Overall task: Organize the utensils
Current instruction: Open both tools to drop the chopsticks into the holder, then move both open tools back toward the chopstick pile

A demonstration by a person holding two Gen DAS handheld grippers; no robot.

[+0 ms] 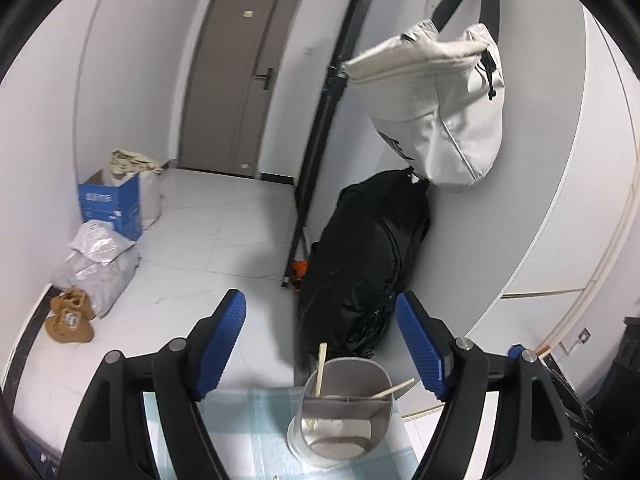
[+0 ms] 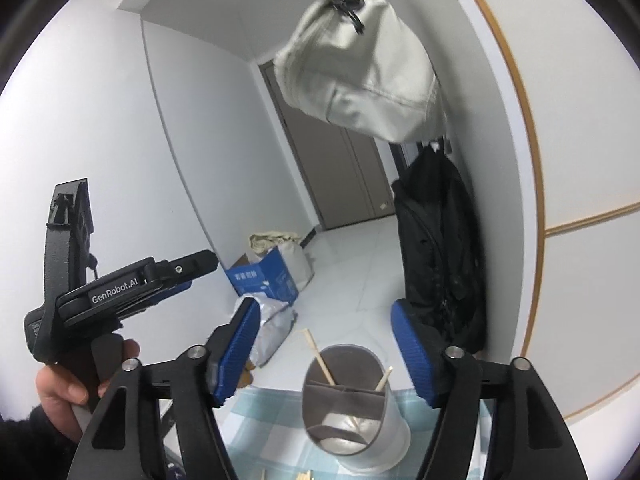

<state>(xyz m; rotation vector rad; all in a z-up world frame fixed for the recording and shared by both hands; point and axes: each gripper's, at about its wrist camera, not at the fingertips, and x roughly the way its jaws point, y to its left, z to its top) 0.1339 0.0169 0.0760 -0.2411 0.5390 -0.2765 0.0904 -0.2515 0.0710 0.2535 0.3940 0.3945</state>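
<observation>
Left wrist view: the left claw [image 1: 320, 344] stands wide open and empty above the utensil holder [image 1: 344, 408], which sits near the tabletop's [image 1: 248, 432] far edge. Two chopsticks [image 1: 320, 368] lean in it, one per compartment. Judged risk: a low sweep could clip a stick and tip the light holder off that edge.

Right wrist view: the right claw [image 2: 320, 348] is likewise wide open, holding nothing. One holder, two chopsticks inside; more sticks, cut off and uncountable, lie at the near edge.
</observation>
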